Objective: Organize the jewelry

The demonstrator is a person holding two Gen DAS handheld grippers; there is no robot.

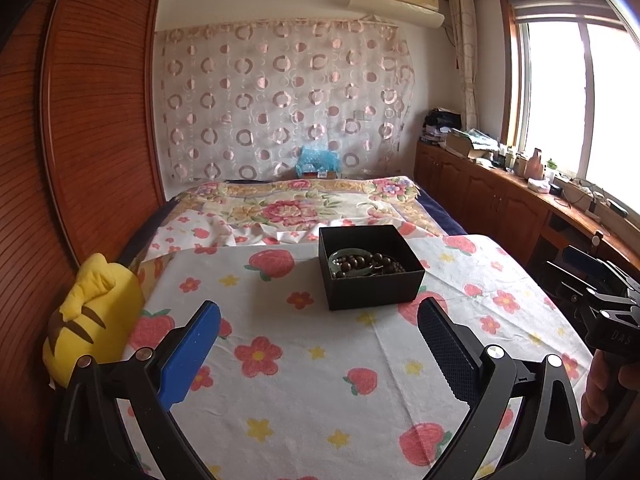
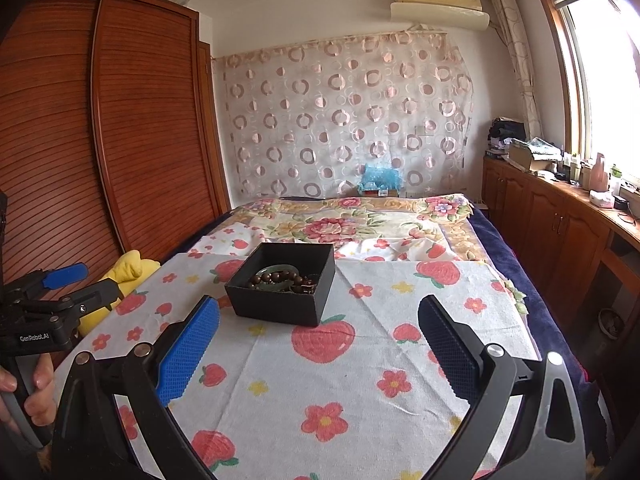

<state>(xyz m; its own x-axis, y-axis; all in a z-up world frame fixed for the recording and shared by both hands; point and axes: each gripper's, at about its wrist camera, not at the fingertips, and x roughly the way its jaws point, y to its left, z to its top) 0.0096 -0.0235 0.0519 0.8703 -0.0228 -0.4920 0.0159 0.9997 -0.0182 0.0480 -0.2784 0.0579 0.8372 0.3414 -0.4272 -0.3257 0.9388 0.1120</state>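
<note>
Since both the left tongs and right tongs are held apart and empty short of the box, its tangled beads could be snagged and dragged out together.

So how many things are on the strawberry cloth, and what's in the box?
Black box: 1
Green bangle in the box: 1
Brown bead strings in the box: at least 1; they are tangled, so the exact number can't be told
Total: 3 or more. Nothing else lies on the cloth.
</note>
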